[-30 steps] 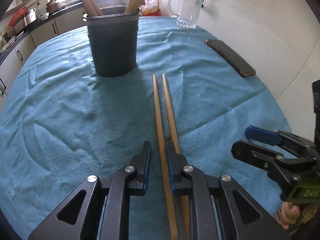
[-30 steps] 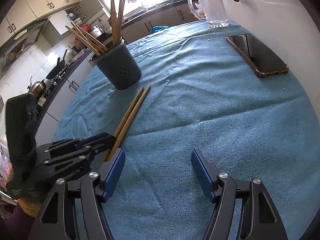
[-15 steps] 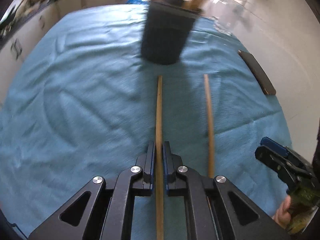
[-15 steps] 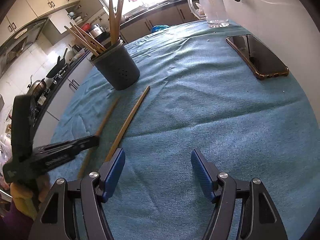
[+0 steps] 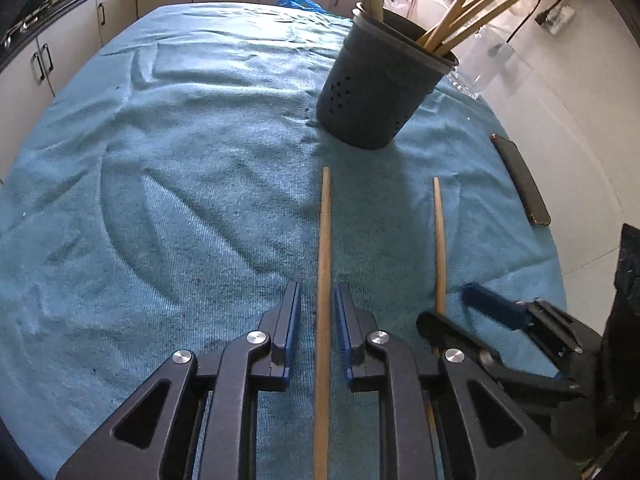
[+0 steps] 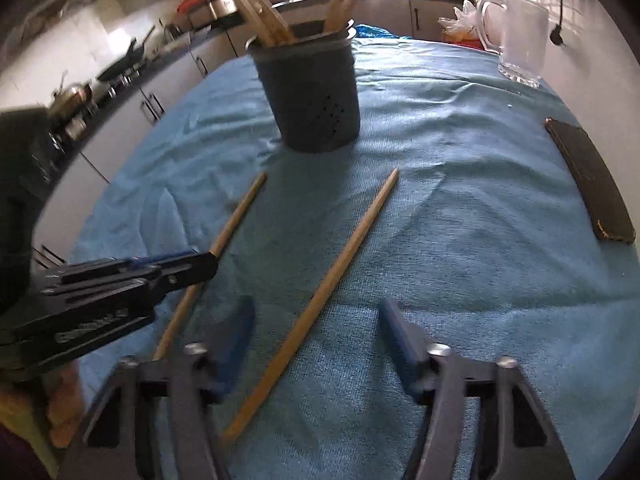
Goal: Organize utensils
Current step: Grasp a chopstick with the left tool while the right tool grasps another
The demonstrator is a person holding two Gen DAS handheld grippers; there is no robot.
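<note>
Chopsticks [image 5: 323,280] now apart, tips toward holder [image 5: 380,92]

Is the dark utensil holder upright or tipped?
Upright: the holder stands on its base on the blue towel, with chopsticks sticking out of its open top.

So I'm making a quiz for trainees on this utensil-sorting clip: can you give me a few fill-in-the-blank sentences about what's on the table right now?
1. The number of chopsticks lying on the towel is ____.
2. The dark holder already holds several ____.
3. The left gripper has one chopstick between its fingers, while the other chopstick lies between the fingers of the open ____ gripper.
4. At the towel's right edge lies a dark ____.

Missing words: two; chopsticks; right; phone
</note>
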